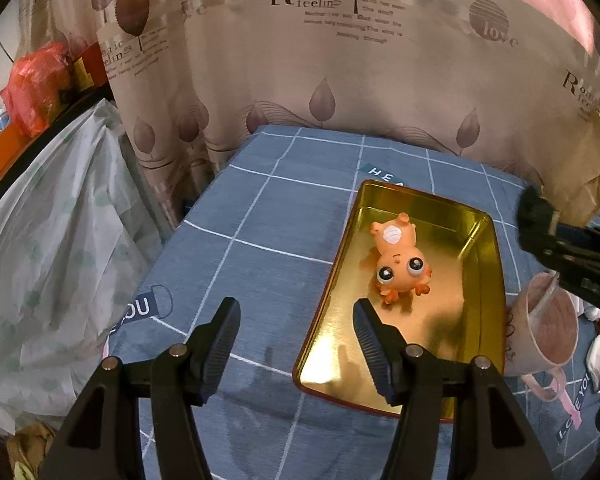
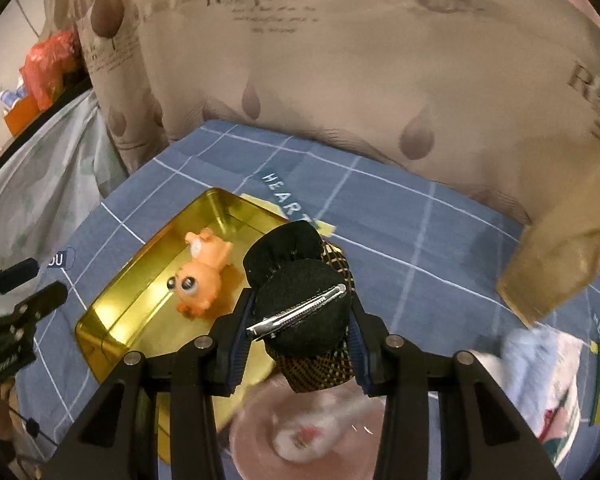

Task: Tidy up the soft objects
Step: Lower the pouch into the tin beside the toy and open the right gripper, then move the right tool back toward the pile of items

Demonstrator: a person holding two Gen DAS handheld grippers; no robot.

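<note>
An orange soft toy with big eyes (image 1: 398, 266) lies on its back in a gold metal tin (image 1: 328, 312) on the blue checked cloth. My left gripper (image 1: 296, 344) is open and empty, hovering over the tin's near left corner. My right gripper (image 2: 298, 320) is shut on a black fabric hair bow with a silver clip (image 2: 300, 312), held above the tin's right side; the toy (image 2: 202, 276) and tin (image 2: 112, 316) lie to its left. The right gripper with the bow (image 1: 534, 220) shows at the right edge of the left wrist view.
A pink mug (image 1: 548, 328) with something white inside stands right of the tin, blurred below the right gripper (image 2: 300, 436). A leaf-print curtain (image 1: 300, 60) hangs behind the table. A plastic-covered bundle (image 1: 52, 240) lies left. A blue-white item (image 2: 540, 372) and tan fabric (image 2: 560, 260) lie right.
</note>
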